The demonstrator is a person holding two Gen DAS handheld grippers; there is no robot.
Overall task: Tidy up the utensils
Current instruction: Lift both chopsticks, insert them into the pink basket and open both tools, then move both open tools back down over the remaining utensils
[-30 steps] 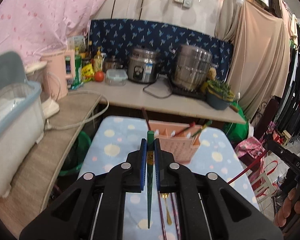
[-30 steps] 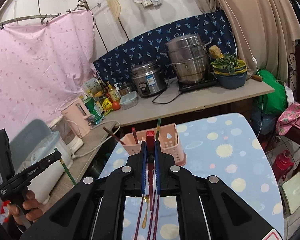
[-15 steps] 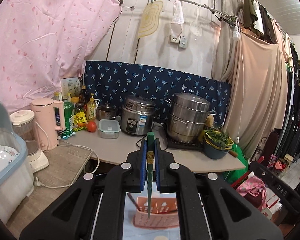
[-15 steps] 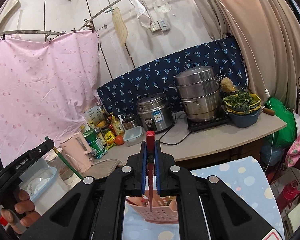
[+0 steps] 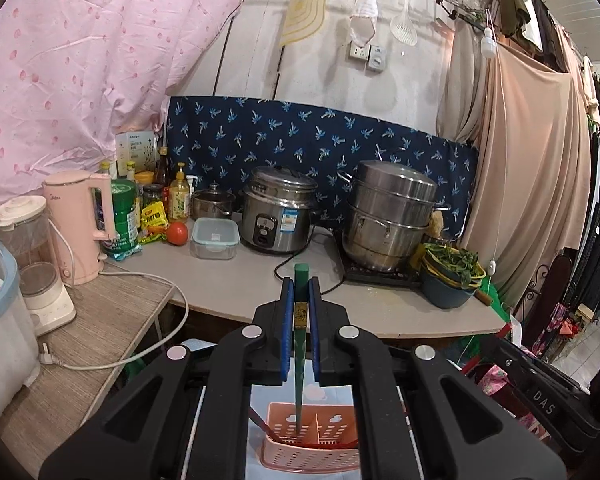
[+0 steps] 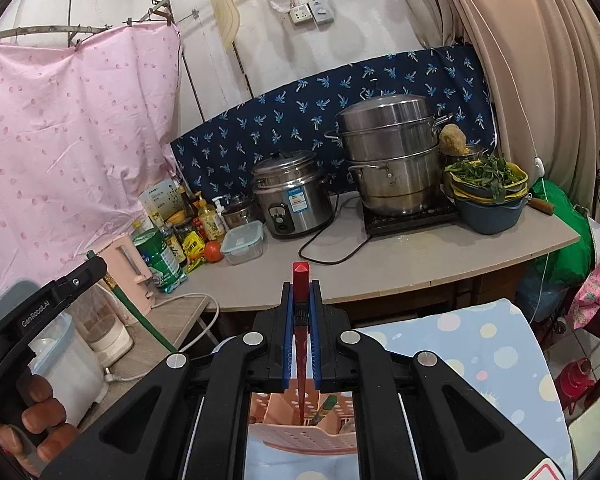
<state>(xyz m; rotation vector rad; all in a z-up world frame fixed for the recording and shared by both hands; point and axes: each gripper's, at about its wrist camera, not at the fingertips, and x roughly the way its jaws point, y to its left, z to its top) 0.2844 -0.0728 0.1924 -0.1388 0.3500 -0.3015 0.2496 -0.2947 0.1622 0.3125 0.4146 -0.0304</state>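
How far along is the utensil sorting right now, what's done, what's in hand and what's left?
Done: a few utensils already stand in the pink holder. In hand: the left gripper is shut on a green chopstick and the right gripper on a red chopstick, both tips hanging over the holder. Left: lowering and releasing both. Whether more utensils wait on the table is hidden.

Two grippers, left point(image 5: 300, 312) and right point(image 6: 300, 316), each clamp one chopstick: one green chopstick point(image 5: 299, 344), one red chopstick point(image 6: 300, 336). One pink utensil basket point(image 5: 312, 446) holds perhaps three more utensils, partly hidden.
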